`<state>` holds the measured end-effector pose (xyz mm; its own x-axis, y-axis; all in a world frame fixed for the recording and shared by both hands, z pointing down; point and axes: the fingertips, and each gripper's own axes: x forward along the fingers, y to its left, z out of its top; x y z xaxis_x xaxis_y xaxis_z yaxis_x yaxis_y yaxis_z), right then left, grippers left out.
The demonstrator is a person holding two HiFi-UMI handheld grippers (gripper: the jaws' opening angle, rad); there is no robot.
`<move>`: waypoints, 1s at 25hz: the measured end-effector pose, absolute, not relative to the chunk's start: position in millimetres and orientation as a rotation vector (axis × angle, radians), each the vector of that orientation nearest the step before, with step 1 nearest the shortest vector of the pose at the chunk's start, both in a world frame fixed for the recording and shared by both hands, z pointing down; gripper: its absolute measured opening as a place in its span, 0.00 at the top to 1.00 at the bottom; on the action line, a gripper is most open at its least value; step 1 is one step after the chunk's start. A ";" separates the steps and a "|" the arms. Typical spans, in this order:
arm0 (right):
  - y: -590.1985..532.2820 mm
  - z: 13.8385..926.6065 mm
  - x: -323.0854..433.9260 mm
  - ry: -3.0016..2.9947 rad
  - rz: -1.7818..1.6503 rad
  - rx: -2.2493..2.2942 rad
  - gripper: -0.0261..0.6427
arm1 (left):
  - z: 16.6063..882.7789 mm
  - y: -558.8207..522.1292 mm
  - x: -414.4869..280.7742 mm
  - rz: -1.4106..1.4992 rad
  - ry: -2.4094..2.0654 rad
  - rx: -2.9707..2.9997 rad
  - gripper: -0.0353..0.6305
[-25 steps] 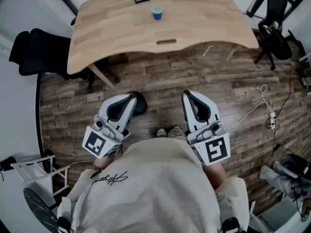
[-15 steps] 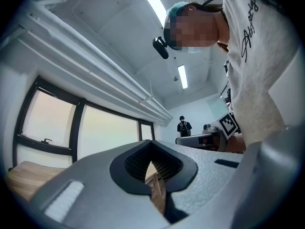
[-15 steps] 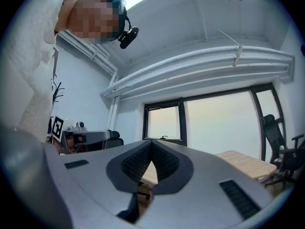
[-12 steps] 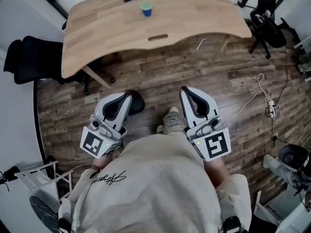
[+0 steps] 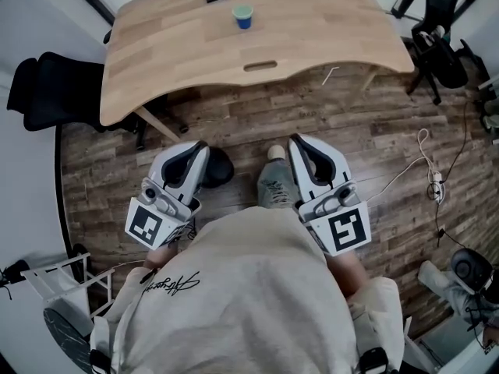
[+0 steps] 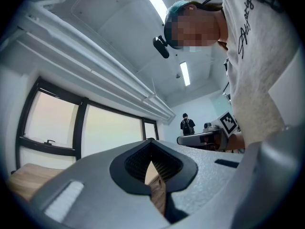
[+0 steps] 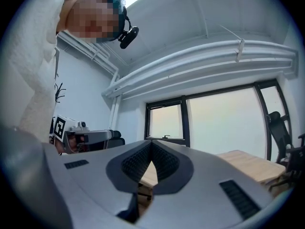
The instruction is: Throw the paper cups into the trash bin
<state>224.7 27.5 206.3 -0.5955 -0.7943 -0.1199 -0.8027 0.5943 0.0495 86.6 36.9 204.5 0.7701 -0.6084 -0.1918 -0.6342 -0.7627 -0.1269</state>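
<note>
Left gripper (image 5: 192,153) and right gripper (image 5: 302,148) are holding jaws pressed together, empty; arriving unopened risks toppling the cup (image 5: 243,15).

Wooden table (image 5: 312,41) — black chair (image 5: 54,92); plank floor (image 5: 312,127)

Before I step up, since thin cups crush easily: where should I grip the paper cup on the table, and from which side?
Probably pinch the cup across its side wall, coming level from the table's near edge. It stands upright, mouth up, with nothing between it and that edge.
</note>
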 end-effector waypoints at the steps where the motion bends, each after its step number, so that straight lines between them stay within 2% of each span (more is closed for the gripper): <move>1: 18.8 206.1 223.1 2.735 0.154 -1.358 0.95 | 204.7 29.7 87.4 0.200 0.988 -2.777 0.94; 25: -192.8 204.1 233.6 2.804 0.093 -1.183 0.95 | 200.2 -166.3 101.6 0.172 1.164 -2.709 0.94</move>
<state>233.6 -192.8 204.1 -0.6941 -0.7110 -0.1124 -0.7169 0.6970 0.0184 101.6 -166.3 200.2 0.6856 -0.7055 -0.1794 -0.7273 -0.6747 -0.1261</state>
